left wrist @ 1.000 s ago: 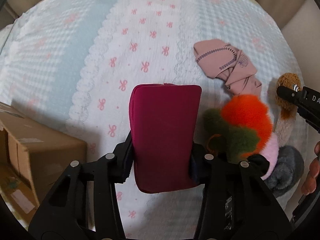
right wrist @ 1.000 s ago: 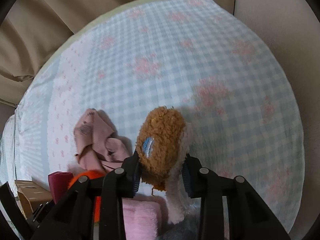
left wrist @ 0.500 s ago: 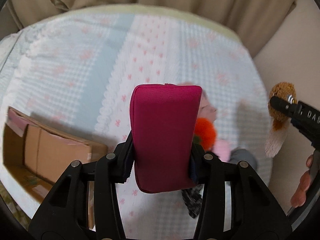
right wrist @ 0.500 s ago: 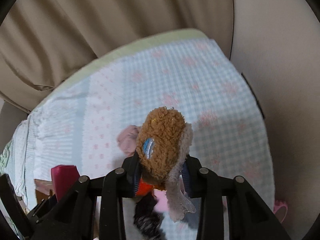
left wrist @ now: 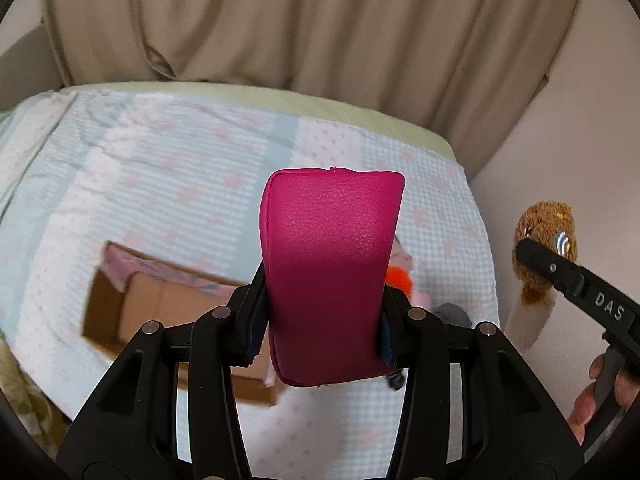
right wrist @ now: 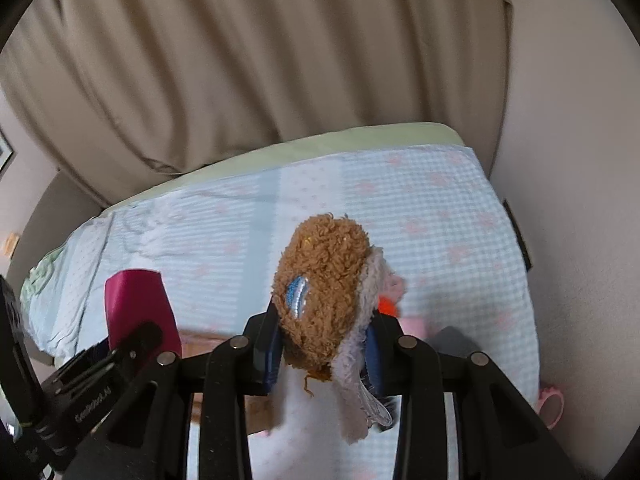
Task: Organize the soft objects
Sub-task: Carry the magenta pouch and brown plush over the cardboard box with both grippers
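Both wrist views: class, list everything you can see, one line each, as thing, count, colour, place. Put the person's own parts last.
Pouch: 1, magenta, held above the bed.
Plush toy: 1, brown and white, held above the bed.
Cardboard box: 1, brown, open, on the bed at left.
Orange fluffy item: 1, orange, on the bed, partly hidden behind the pouch.
Grey soft item: 1, grey, on the bed beside it.
Bedcover: 1, pale blue and white with pink marks.
Curtain: 1, beige, behind the bed.
Left gripper: 1, black, clamping the pouch.
Right gripper: 1, black, clamping the plush toy.
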Demonstrator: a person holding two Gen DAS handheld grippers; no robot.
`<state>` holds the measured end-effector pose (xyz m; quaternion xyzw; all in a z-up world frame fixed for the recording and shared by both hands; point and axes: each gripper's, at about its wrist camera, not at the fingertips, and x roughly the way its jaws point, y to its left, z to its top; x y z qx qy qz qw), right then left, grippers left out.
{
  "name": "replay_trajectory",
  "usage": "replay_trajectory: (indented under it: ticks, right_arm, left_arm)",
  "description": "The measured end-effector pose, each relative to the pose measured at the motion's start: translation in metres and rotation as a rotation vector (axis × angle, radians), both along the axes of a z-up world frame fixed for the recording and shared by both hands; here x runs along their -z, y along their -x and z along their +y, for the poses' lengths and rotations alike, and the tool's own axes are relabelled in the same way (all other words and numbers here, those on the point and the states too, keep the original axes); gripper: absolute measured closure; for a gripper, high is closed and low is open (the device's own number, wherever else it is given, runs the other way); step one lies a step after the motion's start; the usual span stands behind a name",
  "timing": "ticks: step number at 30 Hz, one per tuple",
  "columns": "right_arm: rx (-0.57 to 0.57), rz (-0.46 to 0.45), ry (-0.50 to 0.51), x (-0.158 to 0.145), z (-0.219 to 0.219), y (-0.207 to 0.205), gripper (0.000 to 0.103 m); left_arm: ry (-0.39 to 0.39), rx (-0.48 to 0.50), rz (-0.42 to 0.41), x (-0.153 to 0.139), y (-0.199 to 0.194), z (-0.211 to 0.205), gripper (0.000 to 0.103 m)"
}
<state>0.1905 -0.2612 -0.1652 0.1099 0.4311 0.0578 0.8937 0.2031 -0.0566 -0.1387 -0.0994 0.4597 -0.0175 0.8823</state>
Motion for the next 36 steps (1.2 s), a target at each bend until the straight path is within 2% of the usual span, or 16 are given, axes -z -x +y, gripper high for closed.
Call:
replay_trajectory:
  ticks: [7, 11, 15, 19, 25, 36]
  right_arm:
    - [-0.055, -0.007, 0.001, -0.007, 0.086, 0.039, 0.071]
    - [-0.072, 0.027, -0.031, 0.004, 0.135, 0.053, 0.071]
    - [-0.081, 0.076, -0.045, 0.025, 0.18, 0.049, 0.071]
    - [-0.069, 0.135, -0.051, 0.05, 0.215, 0.04, 0.071]
    - [-0.037, 0.258, -0.072, 0.094, 0.249, 0.017, 0.071]
    - [0.003, 0.503, -0.117, 0.189, 0.256, -0.029, 0.071]
  left_arm:
    - [-0.02, -0.002, -0.021, -0.023, 0.035, 0.087, 0.063]
    - [-0.034, -0.007, -0.002, -0.018, 0.043, 0.141, 0.063]
    - [-0.055, 0.003, 0.031, -0.002, 0.042, 0.185, 0.063]
    - [-0.06, 0.026, 0.085, 0.023, 0.032, 0.223, 0.063]
    - [-0.065, 0.095, 0.191, 0.072, 0.013, 0.244, 0.063]
    - [-0.085, 0.212, 0.394, 0.171, -0.03, 0.23, 0.063]
